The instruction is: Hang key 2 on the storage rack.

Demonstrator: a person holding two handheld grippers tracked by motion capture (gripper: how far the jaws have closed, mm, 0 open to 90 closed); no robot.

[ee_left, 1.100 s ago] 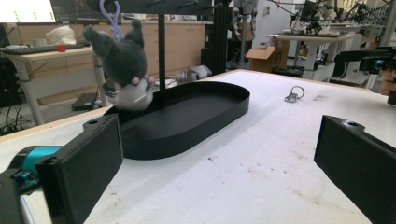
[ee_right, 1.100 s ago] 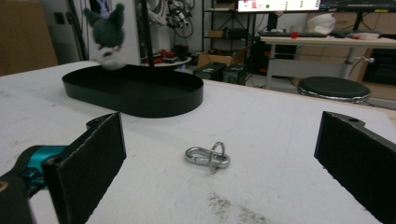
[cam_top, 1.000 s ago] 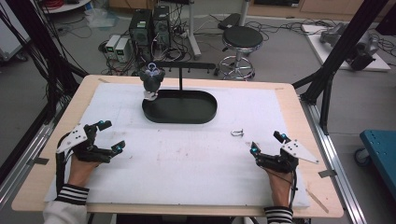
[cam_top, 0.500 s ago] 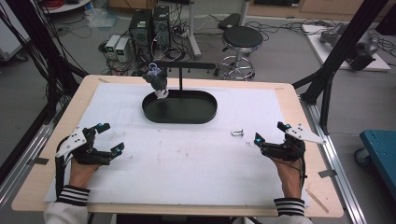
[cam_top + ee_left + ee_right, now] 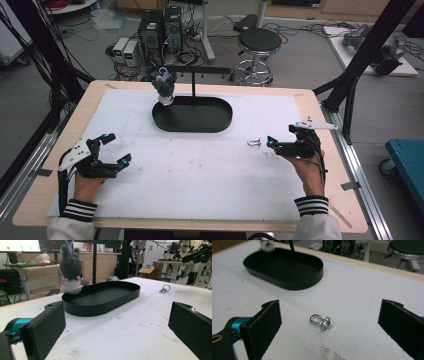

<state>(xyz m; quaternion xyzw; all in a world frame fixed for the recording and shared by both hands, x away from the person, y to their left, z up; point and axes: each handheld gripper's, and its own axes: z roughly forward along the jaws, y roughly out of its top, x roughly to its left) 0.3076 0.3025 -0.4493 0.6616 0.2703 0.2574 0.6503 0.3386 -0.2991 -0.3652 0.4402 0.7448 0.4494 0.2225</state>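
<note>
A small metal clasp lies on the white table cover, right of centre. My right gripper is open just to its right, pointing left at it. In the right gripper view the clasp lies on the cover between and just beyond the wide-apart jaws of that gripper. My left gripper rests open near the front left with nothing in it. In the left gripper view its jaws frame the black oval tray and, far right, the clasp.
The black oval tray sits at the back centre with a post and crossbar rising from it. A grey and white plush toy hangs from the bar over the tray's left end. The wooden table edge runs just right of my right hand.
My right gripper has moved forward and left, turning toward the clasp. The plush toy sways a little on its bar. The left gripper has barely shifted.
</note>
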